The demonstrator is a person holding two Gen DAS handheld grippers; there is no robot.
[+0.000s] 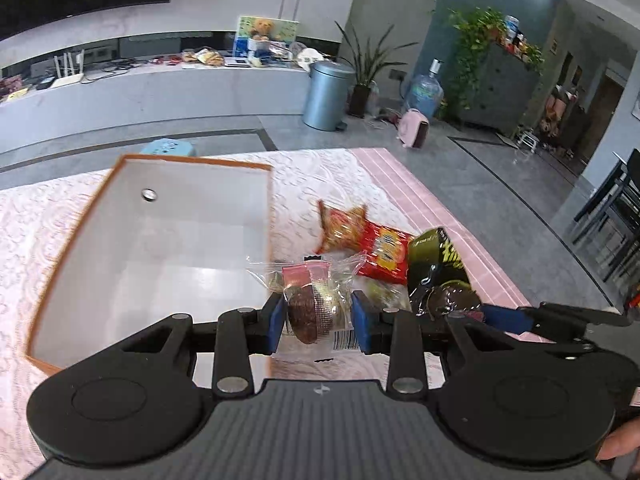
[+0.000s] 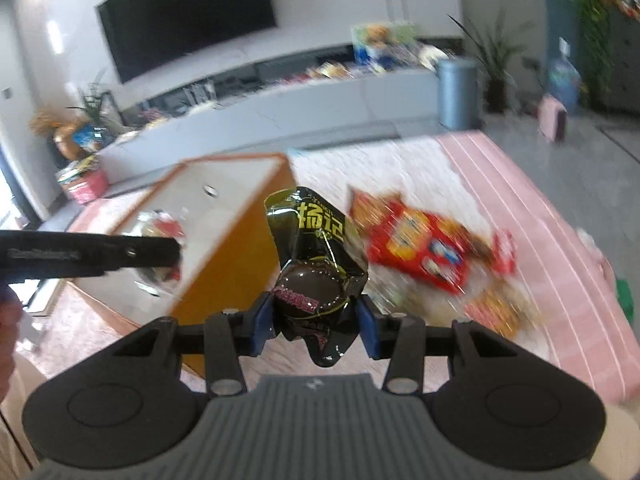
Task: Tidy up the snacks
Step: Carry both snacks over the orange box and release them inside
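My left gripper (image 1: 319, 322) is shut on a clear-wrapped snack with a brown round cake and a pink label (image 1: 316, 304), held above the table by the right rim of the orange box with a white inside (image 1: 160, 240). My right gripper (image 2: 316, 314) is shut on a black snack packet with yellow lettering (image 2: 316, 256); that packet (image 1: 438, 268) also shows at the right in the left wrist view. The orange box (image 2: 232, 264) lies to the left of the black packet. Red snack packets (image 1: 368, 240) (image 2: 420, 248) lie on the tablecloth beyond both grippers.
A white lace cloth over pink striped fabric (image 1: 420, 184) covers the table. The left gripper's arm (image 2: 88, 256) crosses the left side of the right wrist view. Beyond the table are a grey bin (image 1: 326, 94), a water bottle (image 1: 424, 90) and dark chairs (image 1: 616, 208).
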